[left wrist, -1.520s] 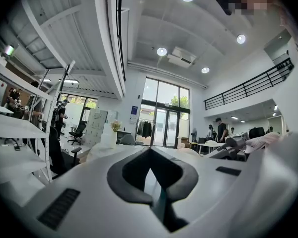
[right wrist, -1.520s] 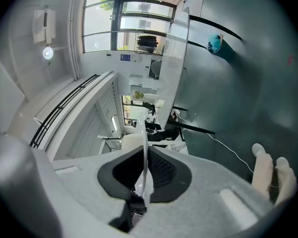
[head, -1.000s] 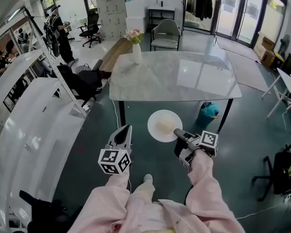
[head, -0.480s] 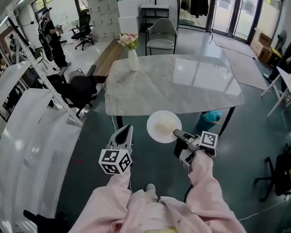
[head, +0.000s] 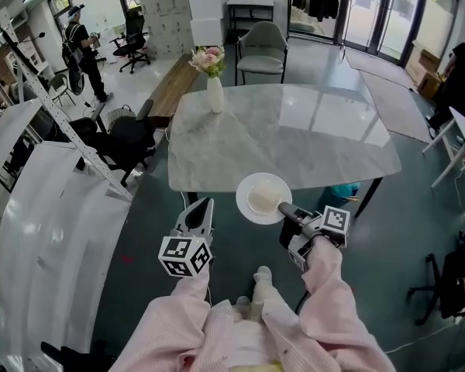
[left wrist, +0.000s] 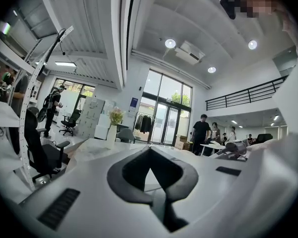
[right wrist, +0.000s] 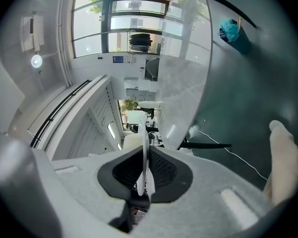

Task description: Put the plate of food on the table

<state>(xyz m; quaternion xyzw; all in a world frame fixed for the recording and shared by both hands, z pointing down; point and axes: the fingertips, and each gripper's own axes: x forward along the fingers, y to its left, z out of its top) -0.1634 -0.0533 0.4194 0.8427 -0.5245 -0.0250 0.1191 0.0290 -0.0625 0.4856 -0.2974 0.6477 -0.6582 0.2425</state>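
The plate (head: 262,198) is clamped at 4 o'clock by the right gripper (head: 284,208). The left gripper (head: 202,203) is closed on nothing.

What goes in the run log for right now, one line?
right gripper: shut on plate rim | plate: held at near edge of table, not down | left gripper: shut, empty

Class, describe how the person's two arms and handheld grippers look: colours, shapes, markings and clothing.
Both arms are covered by loose, pale pink sleeves. The left gripper and the right gripper have smooth white and grey bodies that taper towards the tips, with dark grey pads lining the jaws. Behind the jaws each carries a white cube printed with black square markers.
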